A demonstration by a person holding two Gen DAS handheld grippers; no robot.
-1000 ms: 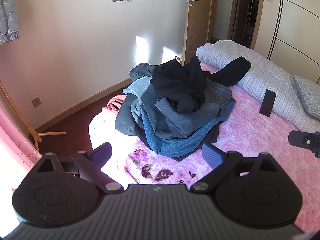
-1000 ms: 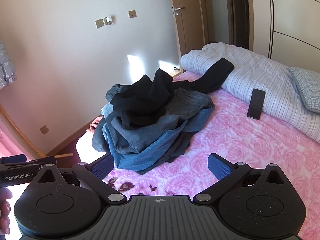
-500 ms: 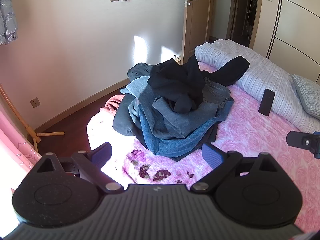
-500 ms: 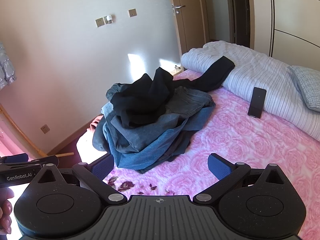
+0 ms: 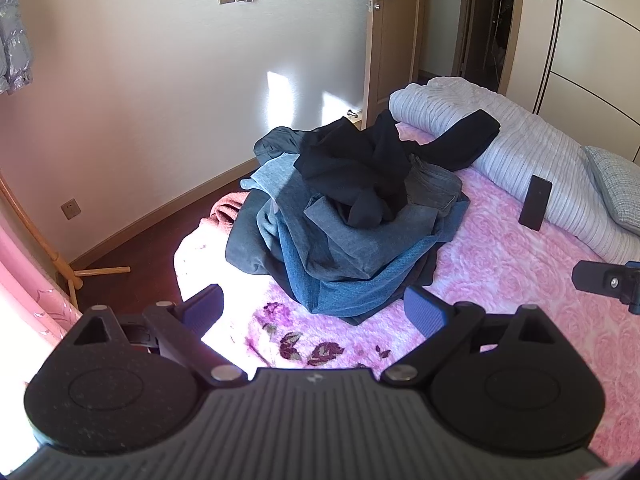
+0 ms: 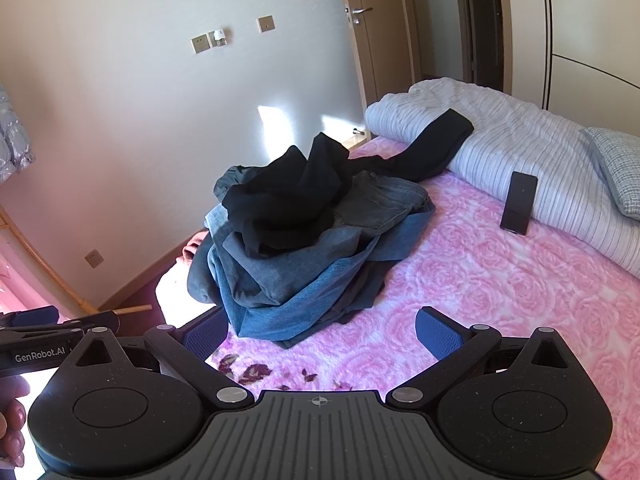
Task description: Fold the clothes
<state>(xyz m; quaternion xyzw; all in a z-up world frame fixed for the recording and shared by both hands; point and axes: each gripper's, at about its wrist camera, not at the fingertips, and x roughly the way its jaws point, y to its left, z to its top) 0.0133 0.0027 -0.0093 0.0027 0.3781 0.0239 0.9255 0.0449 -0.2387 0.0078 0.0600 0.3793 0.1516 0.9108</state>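
Both hand-held grippers, left (image 5: 312, 306) and right (image 6: 322, 328), spread wide and empty short of the heap of clothes (image 5: 352, 216) at 12 o'clock on the bed (image 6: 500, 280); pinch the black top garment (image 6: 288, 204) by one edge only.

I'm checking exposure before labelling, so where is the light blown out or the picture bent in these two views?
Left wrist view: sunlight washes the near corner of the pink rose-patterned blanket to white beside the pile of blue denim and black clothes; fisheye bows the white wardrobe doors. Right wrist view: the same white patch at the bed corner, sun patches on the pale wall.
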